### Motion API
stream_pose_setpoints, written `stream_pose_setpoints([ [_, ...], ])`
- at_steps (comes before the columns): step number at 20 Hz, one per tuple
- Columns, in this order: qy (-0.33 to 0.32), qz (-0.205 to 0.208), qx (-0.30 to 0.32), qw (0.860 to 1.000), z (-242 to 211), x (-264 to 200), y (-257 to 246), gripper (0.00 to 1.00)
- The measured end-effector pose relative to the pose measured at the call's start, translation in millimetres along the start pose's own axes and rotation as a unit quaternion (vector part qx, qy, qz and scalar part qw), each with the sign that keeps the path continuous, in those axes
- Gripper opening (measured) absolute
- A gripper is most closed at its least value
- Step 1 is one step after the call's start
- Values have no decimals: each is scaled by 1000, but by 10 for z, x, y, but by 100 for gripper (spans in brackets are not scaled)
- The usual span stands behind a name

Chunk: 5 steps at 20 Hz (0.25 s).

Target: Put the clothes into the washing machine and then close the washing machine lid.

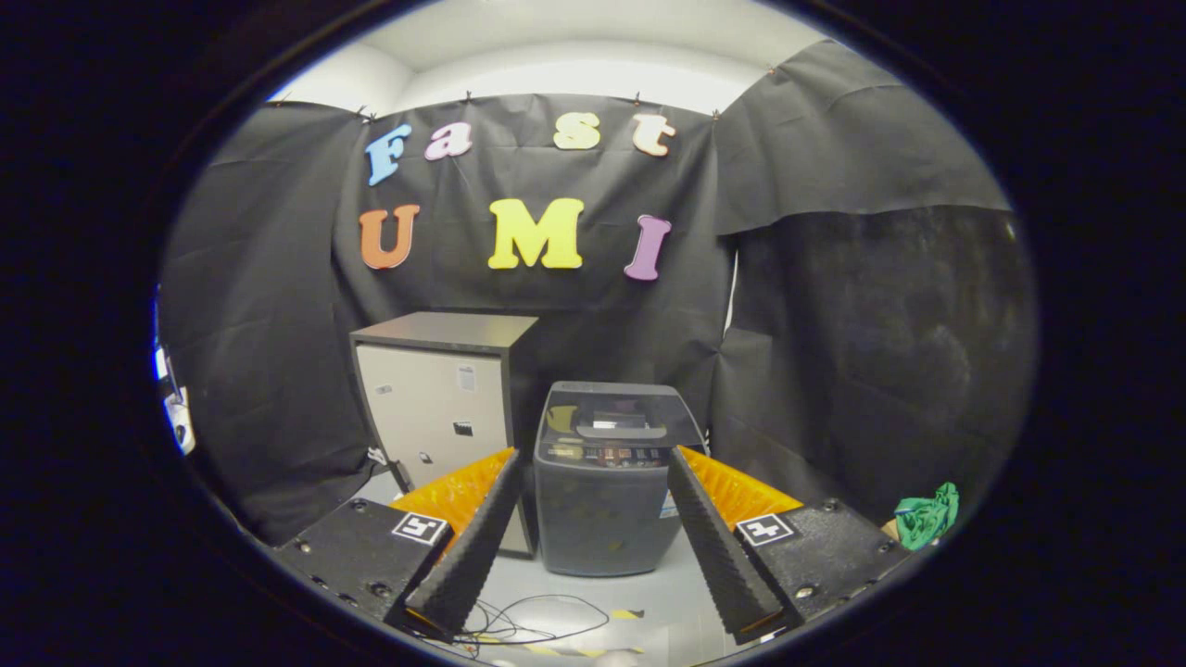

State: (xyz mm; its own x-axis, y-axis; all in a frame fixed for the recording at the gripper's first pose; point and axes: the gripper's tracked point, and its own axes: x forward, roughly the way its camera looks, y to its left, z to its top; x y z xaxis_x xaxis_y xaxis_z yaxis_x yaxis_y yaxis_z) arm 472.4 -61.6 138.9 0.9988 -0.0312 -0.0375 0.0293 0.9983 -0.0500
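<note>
A small dark grey top-loading washing machine point(604, 505) stands on the floor straight ahead, beyond my fingers, with its glossy lid point(619, 415) lying flat and closed on top. A crumpled green piece of clothing point(927, 517) lies low to the right, past my right finger, on something tan. My gripper point(593, 463) is open, its two fingers spread wide with nothing between them, and the machine shows in the gap.
A beige cabinet point(435, 417) with a dark top stands just left of the washing machine. Loose black cables point(533, 621) and yellow-black tape lie on the grey floor in front of the machine. Black cloth walls close in the booth on all sides.
</note>
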Motion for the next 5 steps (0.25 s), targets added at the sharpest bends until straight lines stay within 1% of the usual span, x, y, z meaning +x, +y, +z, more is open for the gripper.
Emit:
stream_pose_setpoints([
  [5,-11,3,11,1000,56,-46,27,98],
])
